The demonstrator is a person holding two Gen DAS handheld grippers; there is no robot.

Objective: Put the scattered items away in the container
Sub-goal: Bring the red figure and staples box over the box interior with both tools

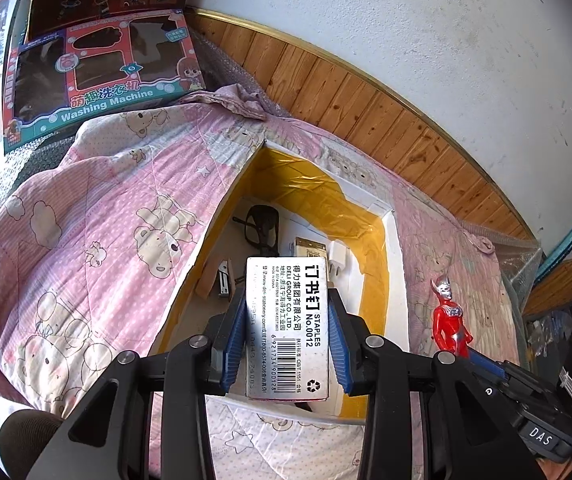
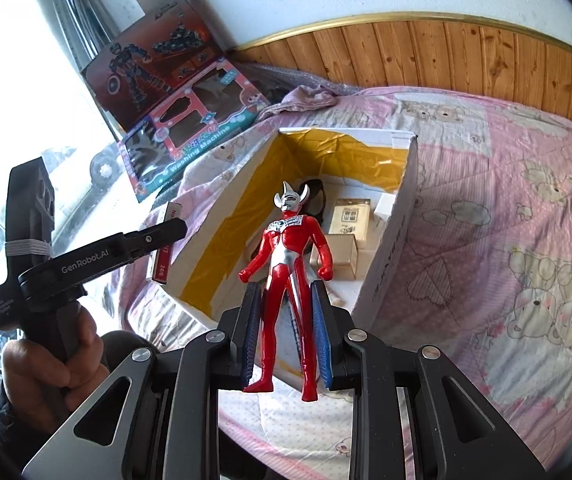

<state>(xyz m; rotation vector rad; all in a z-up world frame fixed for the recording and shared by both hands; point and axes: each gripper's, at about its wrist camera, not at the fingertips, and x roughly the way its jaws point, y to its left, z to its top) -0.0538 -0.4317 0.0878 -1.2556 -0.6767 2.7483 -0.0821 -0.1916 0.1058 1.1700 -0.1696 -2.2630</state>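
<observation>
- The left hand-held gripper [image 1: 287, 320] has its blue pads pressed flat against the two long sides of a silver staples box [image 1: 287, 322], holding it above the near edge of the container.
- The right hand-held gripper [image 2: 286, 332] is closed on the legs of a red toy figure [image 2: 287, 276], which stands upright between the fingers just short of the box opening.
- The bed [image 2: 505, 200], spread with a pink bear-print quilt, carries everything; two boxed toys lean by the window behind it.
- The container [image 2: 389, 248] is a white box with yellow-taped inner walls, sitting open on the quilt.
- Inside it lie dark glasses [image 1: 260, 224], a tan carton [image 2: 349, 220] and smaller pieces.
- Judged from this, both items are ready to drop. It would go best to carry each fully past the rim, lower it over a bare patch of the floor, then release, one hand at a time so the grippers do not collide.
</observation>
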